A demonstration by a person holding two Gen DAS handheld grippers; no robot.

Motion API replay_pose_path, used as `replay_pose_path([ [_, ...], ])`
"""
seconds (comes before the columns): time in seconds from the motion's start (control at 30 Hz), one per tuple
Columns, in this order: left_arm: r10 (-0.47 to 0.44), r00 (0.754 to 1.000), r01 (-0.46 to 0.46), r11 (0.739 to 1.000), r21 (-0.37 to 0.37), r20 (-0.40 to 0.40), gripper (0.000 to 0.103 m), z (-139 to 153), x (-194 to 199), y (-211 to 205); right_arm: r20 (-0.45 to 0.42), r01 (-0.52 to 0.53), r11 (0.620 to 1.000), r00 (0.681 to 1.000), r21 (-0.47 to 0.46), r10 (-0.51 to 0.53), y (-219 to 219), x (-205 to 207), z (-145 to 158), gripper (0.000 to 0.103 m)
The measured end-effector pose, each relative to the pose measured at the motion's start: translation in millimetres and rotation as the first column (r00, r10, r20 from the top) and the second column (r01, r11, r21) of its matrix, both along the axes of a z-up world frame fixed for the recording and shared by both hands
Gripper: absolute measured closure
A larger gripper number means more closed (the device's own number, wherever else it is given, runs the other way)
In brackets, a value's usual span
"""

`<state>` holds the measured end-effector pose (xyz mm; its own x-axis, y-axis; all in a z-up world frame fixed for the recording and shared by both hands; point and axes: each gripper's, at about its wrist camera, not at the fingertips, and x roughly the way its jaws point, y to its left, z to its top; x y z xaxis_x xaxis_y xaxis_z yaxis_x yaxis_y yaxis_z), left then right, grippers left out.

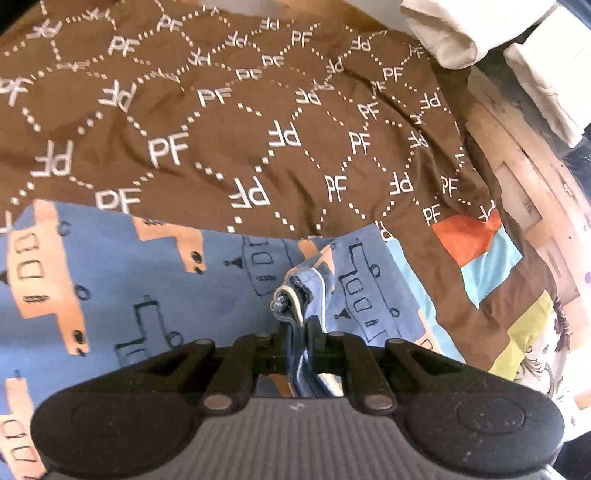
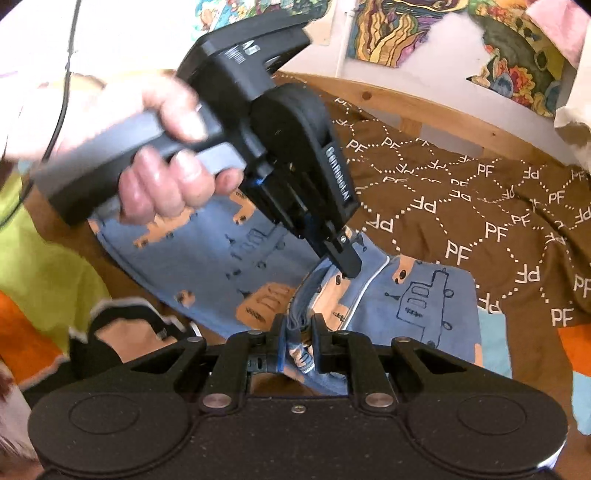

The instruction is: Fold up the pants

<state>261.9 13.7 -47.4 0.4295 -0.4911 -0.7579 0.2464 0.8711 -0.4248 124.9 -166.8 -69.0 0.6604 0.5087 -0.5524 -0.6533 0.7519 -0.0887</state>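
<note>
Brown PF-print bedspread [image 1: 229,122], wooden bedframe [image 2: 417,101], painted wall art [image 2: 399,29]

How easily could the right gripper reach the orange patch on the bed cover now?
Probably not at once. The right gripper is shut on the blue pants, so it must let go first. The orange patch lies bare beside the pants, with nothing between.

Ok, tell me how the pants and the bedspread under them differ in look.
The pants are blue with peach and outlined vehicle prints; the bedspread is brown with white PF letters in dotted hexagons. The pants are bunched, pinched by the left gripper and right gripper; the bedspread lies spread out. Both are patterned cloth.
</note>
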Motion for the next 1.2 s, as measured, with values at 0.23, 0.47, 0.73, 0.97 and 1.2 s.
replay_pose_path([
  [0.23, 0.057, 0.998, -0.057, 0.998, -0.005, 0.012, 0.095, 9.5, -10.3, 41.0, -0.026, -0.051, 0.997, 0.998, 0.057, 0.052, 32.0, 1.2, 10.1, 0.088],
  [0.47, 0.143, 0.990, -0.143, 0.989, 0.020, -0.006, 0.095, 7.3, -22.2, 84.3, -0.050, -0.150, 0.986, 0.987, 0.075, 0.154, 73.8, 5.6, 11.3, 0.088],
  [0.73, 0.201, 0.979, -0.200, 0.979, 0.046, -0.021, 0.095, 2.3, -33.9, 111.8, -0.083, -0.227, 0.971, 0.969, 0.072, 0.233, 104.1, 3.8, 6.9, 0.088],
  [0.97, 0.219, 0.975, -0.215, 0.972, 0.095, -0.041, 0.092, -8.7, -36.0, 112.4, -0.107, -0.245, 0.968, 0.962, 0.059, 0.250, 112.6, 4.0, -7.2, 0.087],
  [1.2, 0.293, 0.956, -0.295, 0.948, 0.122, 0.033, 0.055, 2.0, -53.1, 112.5, -0.020, -0.235, 0.972, 0.972, 0.021, 0.236, 72.5, -2.4, 12.0, 0.055],
])
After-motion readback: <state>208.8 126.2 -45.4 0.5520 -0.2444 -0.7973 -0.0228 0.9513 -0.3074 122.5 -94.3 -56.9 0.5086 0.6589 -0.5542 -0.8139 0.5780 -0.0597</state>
